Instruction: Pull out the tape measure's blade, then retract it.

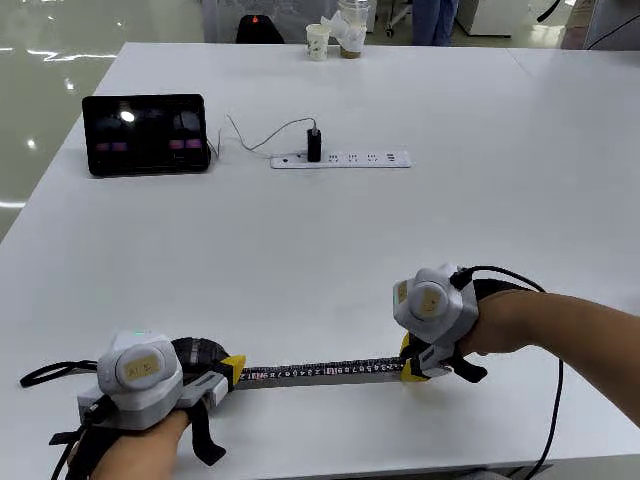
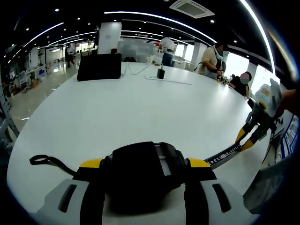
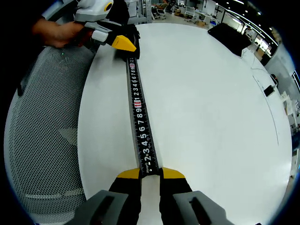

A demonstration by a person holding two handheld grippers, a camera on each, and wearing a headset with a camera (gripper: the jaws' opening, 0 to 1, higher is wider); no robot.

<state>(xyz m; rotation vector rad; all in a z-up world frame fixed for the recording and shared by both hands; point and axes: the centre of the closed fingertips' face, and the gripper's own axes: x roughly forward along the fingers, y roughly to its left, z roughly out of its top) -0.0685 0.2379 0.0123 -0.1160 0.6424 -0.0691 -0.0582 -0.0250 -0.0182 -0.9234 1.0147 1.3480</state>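
A black tape measure case (image 1: 200, 355) lies near the table's front edge, and my left gripper (image 1: 215, 378) is shut on it; the case (image 2: 143, 171) sits between the yellow-tipped fingers (image 2: 91, 164) in the left gripper view. Its blade (image 1: 320, 371) stretches flat to the right across the white table (image 1: 330, 250). My right gripper (image 1: 415, 365) is shut on the blade's end. In the right gripper view the numbered blade (image 3: 139, 117) runs from my right gripper (image 3: 150, 173) up to the case (image 3: 126, 35) and my left gripper (image 3: 110, 40). My right gripper (image 2: 248, 138) pinches the blade (image 2: 225, 154) at the right.
A dark tablet (image 1: 146, 133) stands at the back left. A white power strip (image 1: 340, 159) with a black plug and cable lies mid-table. Cups (image 1: 335, 38) sit at the far edge. A grey mesh chair (image 3: 42, 131) is beside the table. People (image 2: 213, 58) stand beyond the table.
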